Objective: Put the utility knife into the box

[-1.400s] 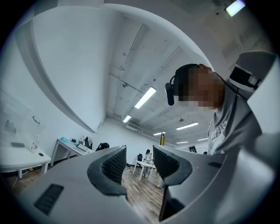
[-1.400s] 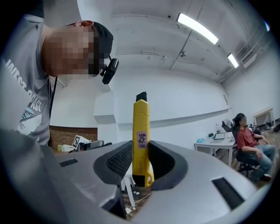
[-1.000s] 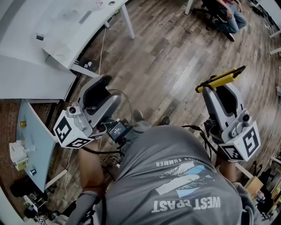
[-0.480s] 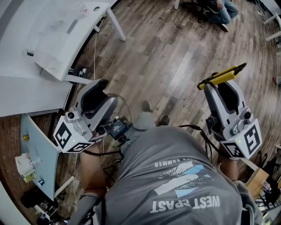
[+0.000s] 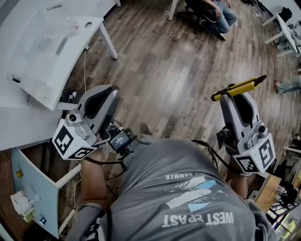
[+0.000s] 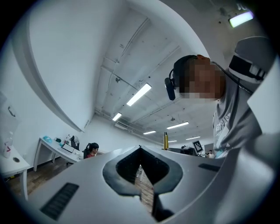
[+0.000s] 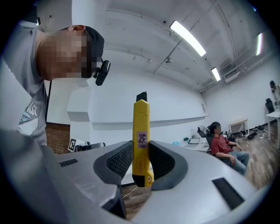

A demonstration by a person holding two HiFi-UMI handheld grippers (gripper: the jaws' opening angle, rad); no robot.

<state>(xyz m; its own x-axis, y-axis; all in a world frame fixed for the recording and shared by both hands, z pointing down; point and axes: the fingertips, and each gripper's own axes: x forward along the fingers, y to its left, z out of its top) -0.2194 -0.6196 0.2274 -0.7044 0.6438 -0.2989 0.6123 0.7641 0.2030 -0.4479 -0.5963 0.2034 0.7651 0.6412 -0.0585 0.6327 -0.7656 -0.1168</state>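
The yellow utility knife lies crosswise in my right gripper, which is shut on it, held high over the wooden floor. In the right gripper view the knife stands upright between the ribbed pads, black tip up. My left gripper is held in front of the person's body, right of the white table. Its jaws are closing: in the left gripper view the left gripper has its tips meeting with nothing between them. A pale see-through container rests on the table, far from both grippers.
A white table fills the left side, with a small cup near its far corner. A light-blue shelf sits low at the left. A seated person is at the far end of the floor.
The left gripper's jaws were wide apart earlier and have come together. The head view has swung, so the table and the seated person have shifted. The right gripper holds the knife as before.
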